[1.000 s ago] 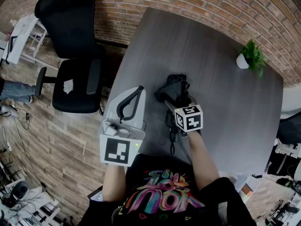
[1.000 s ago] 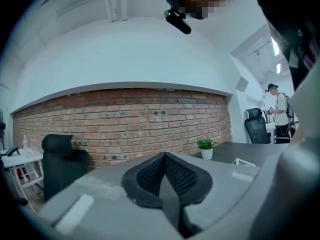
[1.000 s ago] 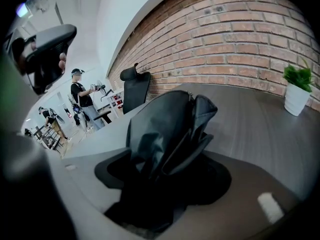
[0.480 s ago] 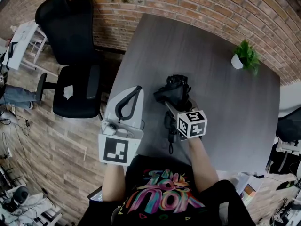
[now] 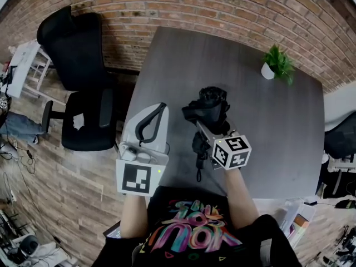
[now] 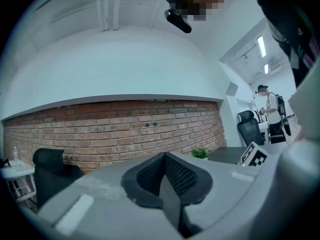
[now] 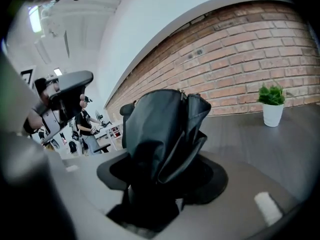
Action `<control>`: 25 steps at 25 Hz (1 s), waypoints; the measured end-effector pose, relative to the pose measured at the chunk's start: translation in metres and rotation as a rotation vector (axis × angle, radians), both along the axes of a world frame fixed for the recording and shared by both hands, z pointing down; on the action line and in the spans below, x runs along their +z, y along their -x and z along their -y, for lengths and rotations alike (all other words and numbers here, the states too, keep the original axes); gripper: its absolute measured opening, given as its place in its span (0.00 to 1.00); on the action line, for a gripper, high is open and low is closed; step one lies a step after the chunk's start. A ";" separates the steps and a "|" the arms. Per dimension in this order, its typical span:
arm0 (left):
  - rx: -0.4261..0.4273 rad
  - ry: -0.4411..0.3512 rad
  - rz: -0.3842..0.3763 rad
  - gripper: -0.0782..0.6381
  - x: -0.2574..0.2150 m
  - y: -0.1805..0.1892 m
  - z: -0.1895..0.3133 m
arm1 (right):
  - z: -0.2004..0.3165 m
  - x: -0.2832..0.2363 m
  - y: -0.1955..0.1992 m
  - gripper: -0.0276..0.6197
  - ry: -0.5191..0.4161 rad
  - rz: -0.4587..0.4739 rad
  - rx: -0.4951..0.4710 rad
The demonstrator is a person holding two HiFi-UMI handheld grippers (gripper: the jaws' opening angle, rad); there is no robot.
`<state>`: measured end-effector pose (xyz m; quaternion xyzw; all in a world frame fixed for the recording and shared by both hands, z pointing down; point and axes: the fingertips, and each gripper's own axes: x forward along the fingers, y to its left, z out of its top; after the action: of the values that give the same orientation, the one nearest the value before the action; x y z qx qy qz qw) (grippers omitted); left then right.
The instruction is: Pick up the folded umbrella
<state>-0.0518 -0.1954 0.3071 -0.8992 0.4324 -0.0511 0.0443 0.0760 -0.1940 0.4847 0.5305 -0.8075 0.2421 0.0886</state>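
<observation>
While clamping umbrella [image 7: 160, 129], hand-held gripper [image 7: 165, 179] shows markers [image 5: 231, 152].

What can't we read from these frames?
- Where the right gripper pads meet the folded umbrella: in the right gripper view, fabric covers them.
- Whether the umbrella clears the table: the head view looks steeply down, and the umbrella hides its own underside.
- Background people: too small in both gripper views.

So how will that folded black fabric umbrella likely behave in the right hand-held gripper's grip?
The folded black fabric umbrella probably feels soft outside: its loose folds bulge above the right hand-held gripper. It is likely rigid lengthwise, sticking out both ways in the head view. Its thin wrist strap may swing.
</observation>
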 end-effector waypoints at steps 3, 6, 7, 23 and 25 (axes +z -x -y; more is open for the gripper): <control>0.022 -0.012 0.000 0.11 -0.005 -0.007 -0.001 | -0.005 -0.022 -0.009 0.46 -0.044 0.012 0.022; 0.043 -0.016 -0.005 0.11 -0.008 -0.013 -0.002 | -0.010 -0.044 -0.015 0.46 -0.087 0.014 0.029; 0.050 -0.016 -0.008 0.11 -0.008 -0.016 -0.003 | -0.012 -0.051 -0.017 0.46 -0.102 0.013 0.030; 0.149 -0.024 -0.030 0.11 -0.017 -0.053 -0.002 | -0.049 -0.155 -0.047 0.46 -0.312 -0.021 0.063; 0.151 -0.026 -0.025 0.11 -0.017 -0.053 0.001 | -0.054 -0.165 -0.050 0.46 -0.338 -0.042 0.066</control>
<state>0.0010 -0.1961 0.2901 -0.9291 0.3646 -0.0307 0.0541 0.1259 -0.1395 0.3197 0.5691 -0.8168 0.0945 0.0072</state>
